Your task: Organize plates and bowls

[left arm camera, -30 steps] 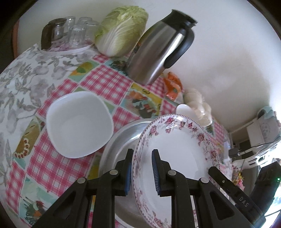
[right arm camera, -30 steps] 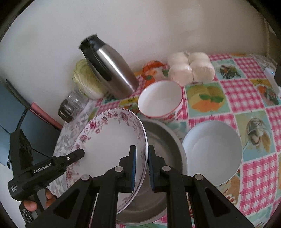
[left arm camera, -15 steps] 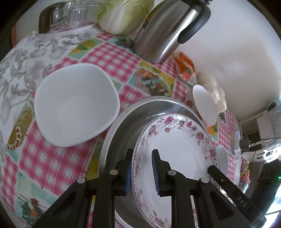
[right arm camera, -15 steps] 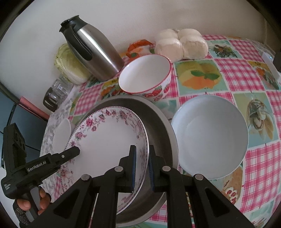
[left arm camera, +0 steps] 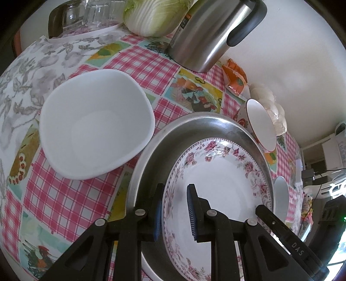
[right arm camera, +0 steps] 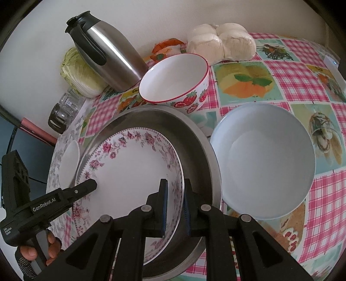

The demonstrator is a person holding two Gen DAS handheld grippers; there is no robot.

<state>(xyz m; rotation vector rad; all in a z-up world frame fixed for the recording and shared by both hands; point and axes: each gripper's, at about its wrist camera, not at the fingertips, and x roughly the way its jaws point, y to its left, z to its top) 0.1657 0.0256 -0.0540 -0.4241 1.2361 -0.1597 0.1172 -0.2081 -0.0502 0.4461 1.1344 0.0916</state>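
Observation:
A floral-rimmed white plate (left arm camera: 225, 186) (right arm camera: 134, 173) lies inside a round steel pan (left arm camera: 194, 129) (right arm camera: 194, 147). My left gripper (left arm camera: 174, 213) straddles the plate's left rim with a visible gap between its pads. My right gripper (right arm camera: 174, 207) grips the plate's right rim, pads close on it. A white squarish bowl (left arm camera: 95, 123) sits left of the pan. A strawberry bowl (right arm camera: 175, 80) stands behind the pan. A pale blue bowl (right arm camera: 263, 160) sits to its right.
A steel thermos jug (right arm camera: 108, 51) (left arm camera: 212, 32), a cabbage (left arm camera: 155, 15), glasses on a tray (left arm camera: 86, 17), an orange packet (left arm camera: 235, 77) and white buns (right arm camera: 222, 41) line the wall at the back of the checked tablecloth.
Both grippers lowered the floral plate from a tilted, raised pose into the steel pan. The left gripper's pads now stand a little wider around the rim.

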